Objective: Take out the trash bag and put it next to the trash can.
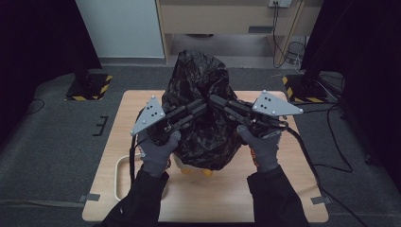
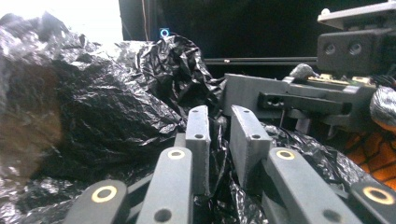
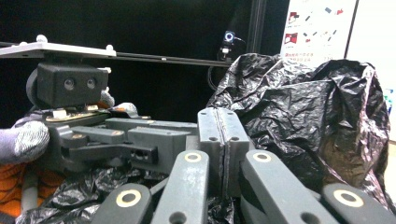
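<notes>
A crumpled black plastic bag (image 1: 201,71) stands tall on the wooden table (image 1: 283,189), covering something white and yellow (image 1: 195,170) that peeks out at its near edge. Both grippers meet nose to nose in front of the bag's middle. My left gripper (image 1: 203,106) (image 2: 219,116) has its jaws a little apart, with a loose fold of the bag's plastic (image 2: 217,154) in the gap. My right gripper (image 1: 212,99) (image 3: 219,116) has its jaws pressed flat together just above the bag; whether film is pinched between them I cannot tell.
A white looped rim (image 1: 120,170) lies at the table's near left, beside the left sleeve. Cables trail off the table's right side. Dark stands with yellow-black striped bases (image 1: 90,87) sit on the floor at both far corners.
</notes>
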Tool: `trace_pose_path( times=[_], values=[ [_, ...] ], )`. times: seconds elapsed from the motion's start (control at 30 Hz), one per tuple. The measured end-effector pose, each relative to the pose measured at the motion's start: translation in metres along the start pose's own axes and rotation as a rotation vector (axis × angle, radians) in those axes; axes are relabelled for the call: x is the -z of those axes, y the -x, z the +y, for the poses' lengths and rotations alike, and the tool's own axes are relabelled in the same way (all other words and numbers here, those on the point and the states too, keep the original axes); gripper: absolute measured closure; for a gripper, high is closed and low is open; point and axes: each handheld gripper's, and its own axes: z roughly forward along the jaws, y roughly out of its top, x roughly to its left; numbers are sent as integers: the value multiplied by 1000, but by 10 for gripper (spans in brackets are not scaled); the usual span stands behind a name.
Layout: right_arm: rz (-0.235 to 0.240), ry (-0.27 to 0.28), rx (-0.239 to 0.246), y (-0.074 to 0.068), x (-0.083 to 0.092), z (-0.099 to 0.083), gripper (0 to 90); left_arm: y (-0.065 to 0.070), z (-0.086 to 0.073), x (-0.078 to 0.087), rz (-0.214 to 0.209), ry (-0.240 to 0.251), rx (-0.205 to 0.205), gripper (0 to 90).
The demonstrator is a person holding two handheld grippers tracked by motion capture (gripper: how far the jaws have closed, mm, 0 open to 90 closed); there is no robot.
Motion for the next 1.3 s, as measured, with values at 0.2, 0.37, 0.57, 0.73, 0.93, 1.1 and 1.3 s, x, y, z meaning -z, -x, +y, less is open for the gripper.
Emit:
trace_pose_path(
  times=[0.2, 0.37, 0.57, 0.73, 0.93, 1.1, 1.3],
  values=[
    [-4, 5, -8, 1, 0, 1, 900, 0, -3, -5, -21, -44, -21, 666],
    [8, 3, -16, 1, -1, 0, 900, 3, -3, -8, 5, -72, -60, 662],
    [19, -12, -19, 0, -4, -2, 899, 6, -3, -12, 24, -101, -95, 765],
    [21, -19, -18, 0, -4, -2, 879, 7, -4, -13, 46, -105, -95, 875],
    [-41, -1, -28, 3, 3, 3, 613, 2, -3, -9, 81, -89, -66, 888],
    [-114, -20, -15, 6, 10, 8, 500, -2, 1, -6, 101, -70, -50, 887],
    [-207, -33, -7, 10, 16, 9, 376, -8, 5, -4, 113, -49, -32, 887]
  ],
)
